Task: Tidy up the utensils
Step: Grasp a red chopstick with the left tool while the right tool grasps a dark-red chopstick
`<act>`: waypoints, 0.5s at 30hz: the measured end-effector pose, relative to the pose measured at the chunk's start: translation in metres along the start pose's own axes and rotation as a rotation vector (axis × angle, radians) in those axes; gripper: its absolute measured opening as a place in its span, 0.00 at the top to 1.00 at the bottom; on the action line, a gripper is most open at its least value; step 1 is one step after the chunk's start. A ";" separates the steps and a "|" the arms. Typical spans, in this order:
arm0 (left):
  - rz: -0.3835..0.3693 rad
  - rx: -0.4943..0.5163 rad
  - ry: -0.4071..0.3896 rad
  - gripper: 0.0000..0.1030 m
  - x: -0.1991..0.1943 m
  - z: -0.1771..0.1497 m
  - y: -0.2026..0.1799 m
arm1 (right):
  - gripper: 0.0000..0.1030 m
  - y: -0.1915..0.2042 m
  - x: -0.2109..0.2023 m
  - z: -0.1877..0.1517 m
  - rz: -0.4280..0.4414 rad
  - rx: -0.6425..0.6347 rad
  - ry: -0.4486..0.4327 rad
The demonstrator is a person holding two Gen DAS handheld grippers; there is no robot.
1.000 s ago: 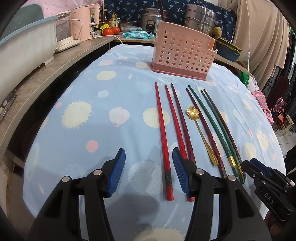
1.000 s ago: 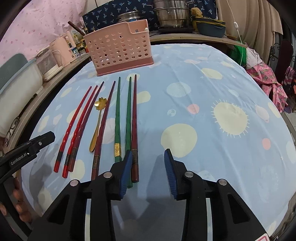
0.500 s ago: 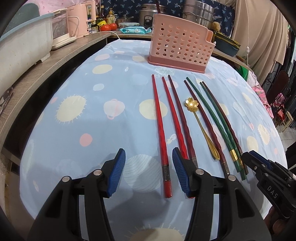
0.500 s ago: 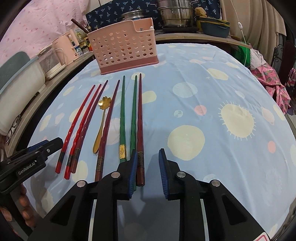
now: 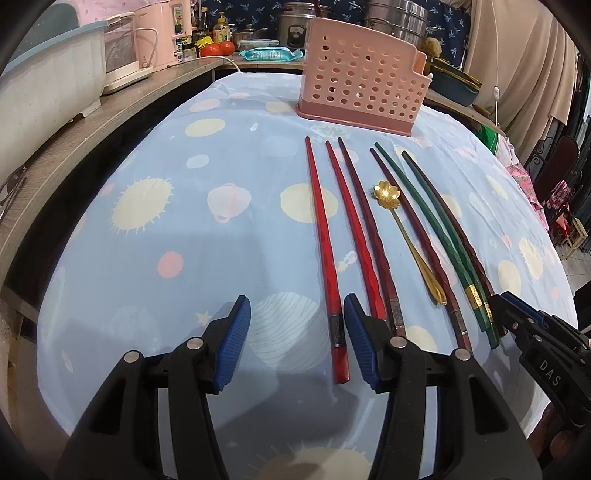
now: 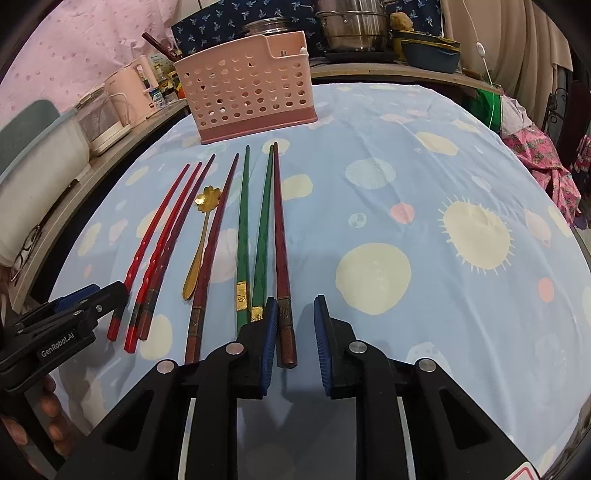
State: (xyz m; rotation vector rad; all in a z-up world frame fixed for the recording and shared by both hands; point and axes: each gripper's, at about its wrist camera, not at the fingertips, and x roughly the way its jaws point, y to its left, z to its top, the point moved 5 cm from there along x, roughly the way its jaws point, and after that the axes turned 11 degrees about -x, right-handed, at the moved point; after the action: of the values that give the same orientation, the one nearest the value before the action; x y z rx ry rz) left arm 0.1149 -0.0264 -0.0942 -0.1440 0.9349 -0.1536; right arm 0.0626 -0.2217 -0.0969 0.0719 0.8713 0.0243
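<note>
Right gripper [image 6: 294, 334] and left gripper [image 5: 297, 341], both parted, each straddle a chopstick handle, lined up for pickup toward the pink holder [image 6: 245, 99]

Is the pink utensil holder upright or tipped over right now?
Upright. The pink utensil holder stands on its darker base on the blue tablecloth, open top up, beyond the chopstick tips. What is inside it cannot be told.

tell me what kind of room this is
Most likely a home kitchen or dining corner: stacked steel pots and a pink kettle crowd the counter beside a cloth-covered table with a pink utensil holder.
</note>
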 end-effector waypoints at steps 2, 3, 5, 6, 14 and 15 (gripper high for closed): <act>0.002 0.003 -0.001 0.52 0.000 -0.001 0.000 | 0.84 0.000 0.000 -0.001 -0.002 0.000 -0.001; 0.003 0.005 -0.004 0.52 -0.001 -0.002 0.000 | 0.85 0.000 0.000 -0.001 -0.003 0.000 -0.001; 0.004 0.010 -0.006 0.54 -0.001 -0.004 0.000 | 0.86 0.000 0.000 -0.001 -0.004 0.000 -0.002; 0.004 0.011 -0.008 0.56 -0.002 -0.005 -0.001 | 0.87 -0.001 0.000 -0.002 -0.005 0.001 -0.002; -0.013 0.010 -0.006 0.71 -0.005 -0.008 0.002 | 0.91 -0.003 -0.001 -0.003 -0.004 0.007 -0.004; -0.015 0.010 -0.005 0.73 -0.005 -0.009 0.003 | 0.91 -0.003 -0.001 -0.003 -0.005 0.007 -0.004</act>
State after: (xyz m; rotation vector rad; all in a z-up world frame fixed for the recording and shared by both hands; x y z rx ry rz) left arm 0.1048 -0.0233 -0.0956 -0.1424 0.9277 -0.1713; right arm 0.0591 -0.2250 -0.0982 0.0764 0.8678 0.0169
